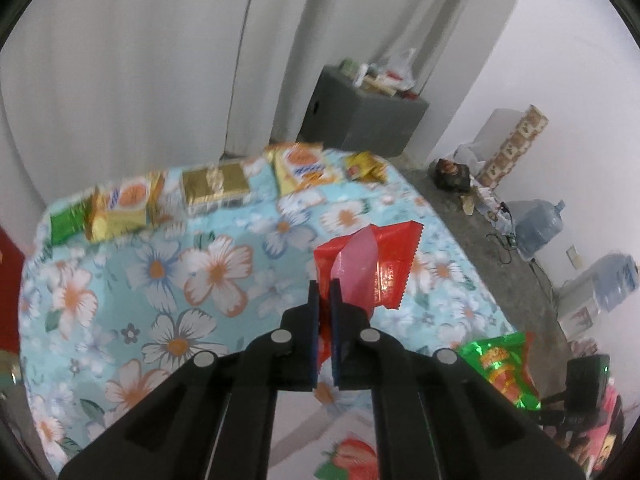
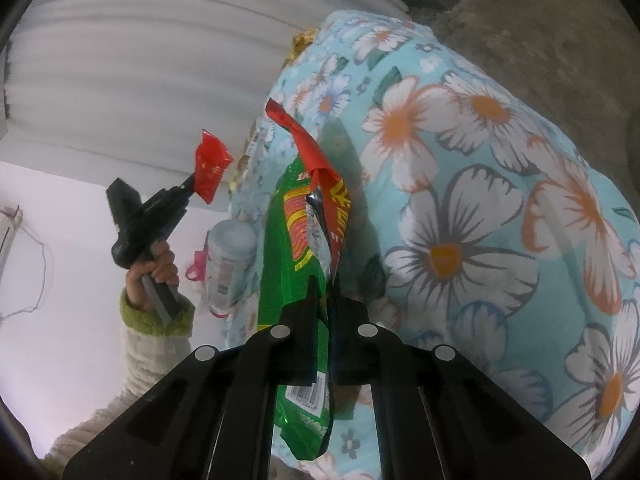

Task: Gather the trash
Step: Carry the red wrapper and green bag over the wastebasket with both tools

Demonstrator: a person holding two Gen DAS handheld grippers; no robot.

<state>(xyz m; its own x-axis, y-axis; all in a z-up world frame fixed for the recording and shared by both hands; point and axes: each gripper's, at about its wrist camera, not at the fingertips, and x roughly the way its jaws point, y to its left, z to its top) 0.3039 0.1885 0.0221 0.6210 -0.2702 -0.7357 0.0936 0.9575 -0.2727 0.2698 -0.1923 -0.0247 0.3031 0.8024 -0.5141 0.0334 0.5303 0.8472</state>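
Both tongs full, wrappers off the table

My left tongs (image 1: 325,300) are clamped on a red wrapper (image 1: 376,268), held above the flowered tablecloth (image 1: 192,280); my right tongs (image 2: 323,300) pinch a green snack bag (image 2: 298,240), its long side running straight out along the fingers. No bin is in sight, and more packets (image 1: 216,184) line the far edge, nearer my left.

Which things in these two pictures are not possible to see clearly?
- Left wrist view: the print on the yellow packets at the table's far edge is too blurred to read.
- Right wrist view: the green wrapper is partly hidden by the right gripper.
- Both views: a trash bin is not seen.
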